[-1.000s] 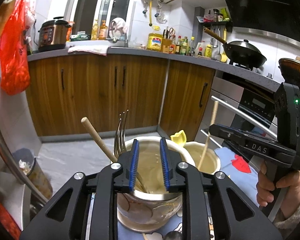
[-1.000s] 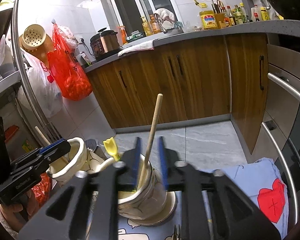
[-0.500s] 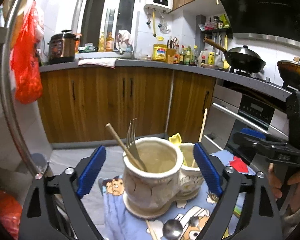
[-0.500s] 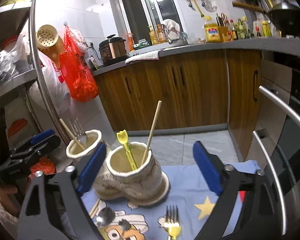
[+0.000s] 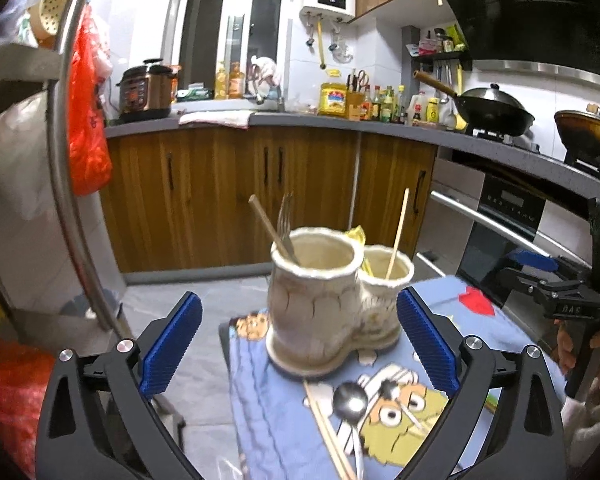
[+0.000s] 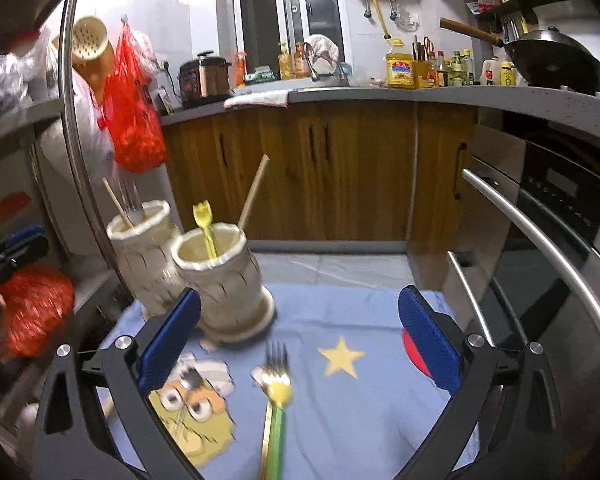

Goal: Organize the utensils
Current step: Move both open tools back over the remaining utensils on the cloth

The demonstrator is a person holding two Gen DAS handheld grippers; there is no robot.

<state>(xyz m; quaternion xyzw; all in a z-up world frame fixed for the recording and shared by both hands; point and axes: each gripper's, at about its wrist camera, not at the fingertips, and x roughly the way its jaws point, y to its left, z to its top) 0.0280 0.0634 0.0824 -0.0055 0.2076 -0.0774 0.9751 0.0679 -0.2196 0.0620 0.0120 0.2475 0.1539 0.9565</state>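
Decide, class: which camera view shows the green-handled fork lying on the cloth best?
The right wrist view: the green-handled fork lies on the blue cloth between that gripper's open fingers, tines pointing away, slightly blurred. The left wrist view does not show it; there only a spoon and chopsticks lie on the cloth.

Home kitchen: wood cabinets (image 5: 228,184) w/ grey counter, wok (image 5: 492,110) on stove far right, rice cooker (image 5: 146,90) far left, oil bottles.

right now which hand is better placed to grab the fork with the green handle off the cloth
Right. The fork lies on the cloth between the open jaws of the right gripper, handle toward it. The left gripper, also open, faces the holders, spoon and chopsticks.
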